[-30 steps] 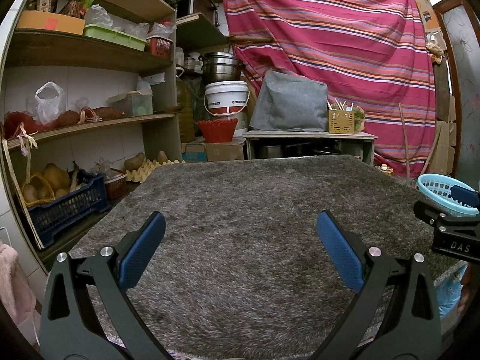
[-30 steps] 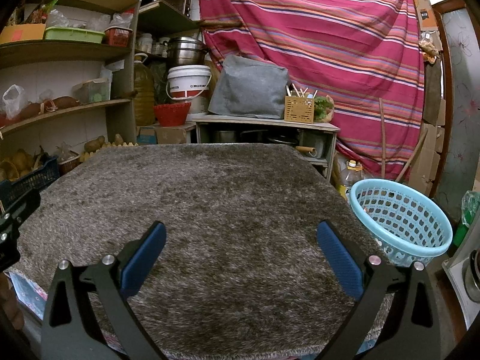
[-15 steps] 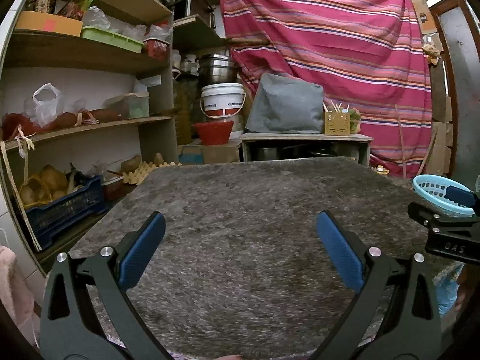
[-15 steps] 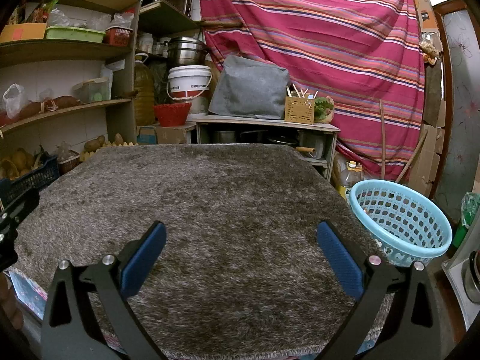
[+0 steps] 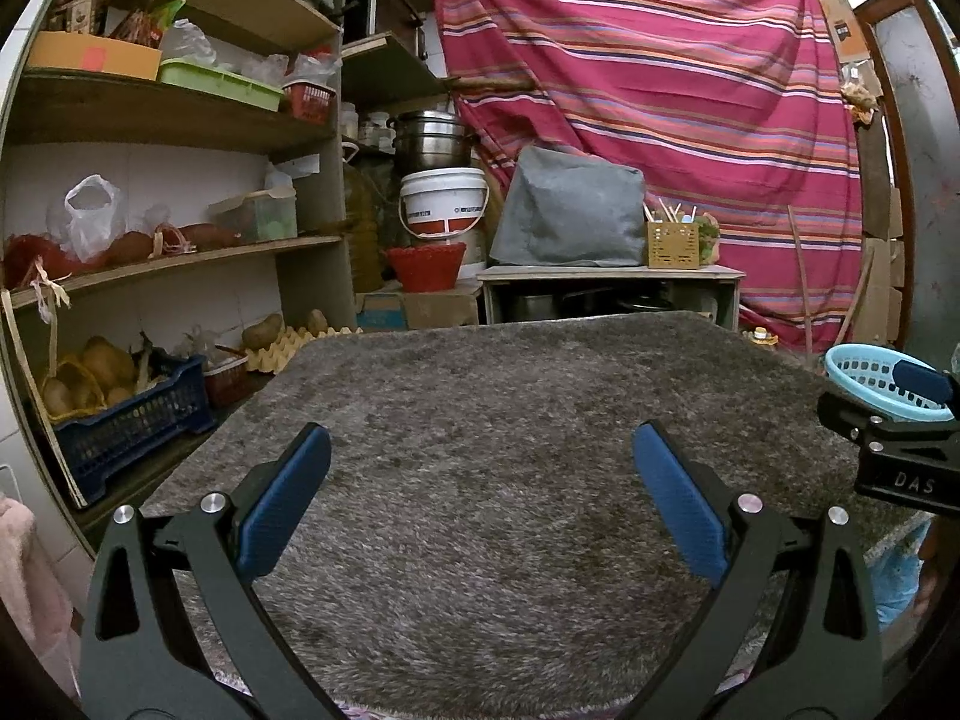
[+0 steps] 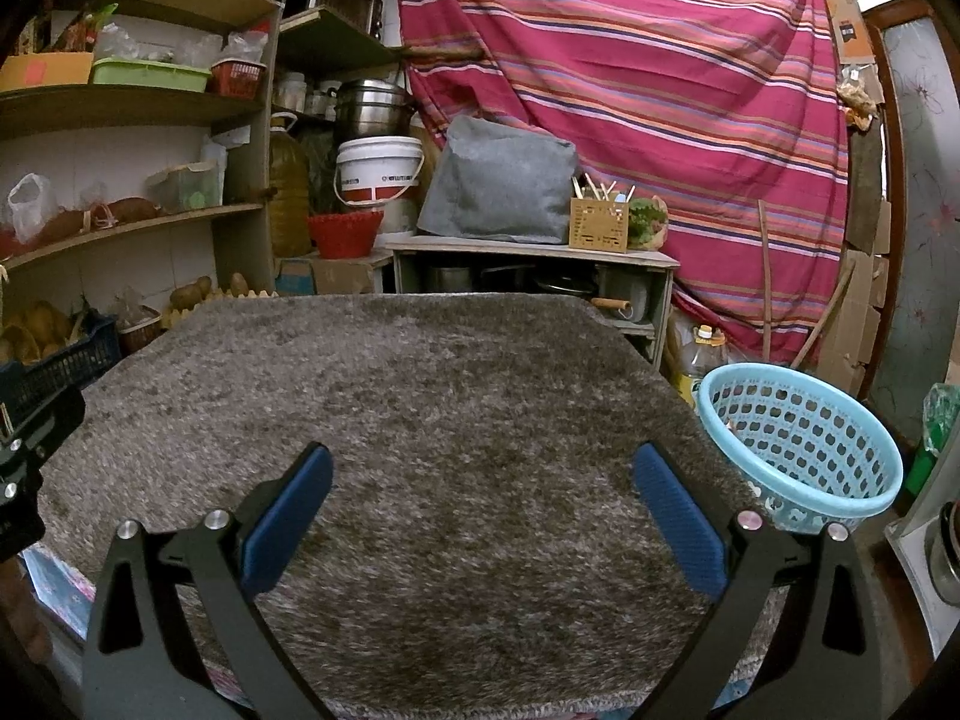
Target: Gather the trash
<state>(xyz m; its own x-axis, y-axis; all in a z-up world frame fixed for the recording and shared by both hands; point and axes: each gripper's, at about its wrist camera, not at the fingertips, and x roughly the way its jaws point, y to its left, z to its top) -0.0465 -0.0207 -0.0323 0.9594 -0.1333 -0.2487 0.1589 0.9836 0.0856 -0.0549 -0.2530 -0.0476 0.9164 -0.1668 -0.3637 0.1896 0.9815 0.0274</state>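
- Left tongs (image 5: 480, 498) spread wide, holding nothing, above the shaggy grey rug (image 5: 510, 420) on the worktop.
- Right tongs (image 6: 483, 504) likewise spread and bare.
- Light-blue basket (image 6: 804, 438) stands just beside the worktop's right edge.

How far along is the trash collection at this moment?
It looks finished or nearly so: no trash shows on the rug, and something small lies inside the basket. Nothing is in hand; the left hand-held gripper and right hand-held gripper are open and empty. Nothing visible remains to collect.
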